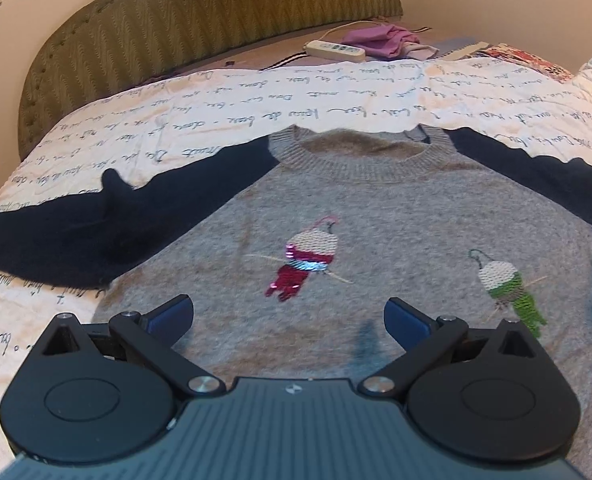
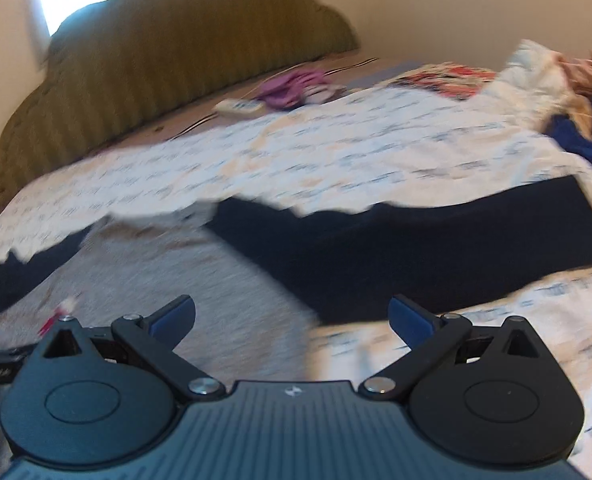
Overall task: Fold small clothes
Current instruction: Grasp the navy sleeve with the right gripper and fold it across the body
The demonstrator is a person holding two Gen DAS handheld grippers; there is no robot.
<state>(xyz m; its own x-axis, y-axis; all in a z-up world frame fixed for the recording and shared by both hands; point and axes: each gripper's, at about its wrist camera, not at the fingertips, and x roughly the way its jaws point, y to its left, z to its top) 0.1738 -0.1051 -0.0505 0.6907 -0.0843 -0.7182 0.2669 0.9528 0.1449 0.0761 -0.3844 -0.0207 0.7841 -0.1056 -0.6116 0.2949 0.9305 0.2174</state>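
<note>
A small grey sweater (image 1: pixel 376 216) with navy sleeves lies flat, front up, on the bed. Two sequin birds, one pink (image 1: pixel 308 256) and one green (image 1: pixel 508 284), decorate its chest. Its left sleeve (image 1: pixel 76 232) spreads out to the left with a small bump in it. My left gripper (image 1: pixel 288 316) is open and empty, hovering over the lower chest. In the blurred right wrist view, my right gripper (image 2: pixel 292 320) is open and empty above the sweater's side (image 2: pixel 176 272), with the right navy sleeve (image 2: pixel 436 248) stretched out ahead to the right.
The bed has a white sheet with handwriting print (image 1: pixel 256 100) and an olive padded headboard (image 1: pixel 216 20). A white power strip (image 1: pixel 334 50) and a purple cloth (image 1: pixel 380 40) lie near the headboard. More clothes are piled at the far right (image 2: pixel 556 80).
</note>
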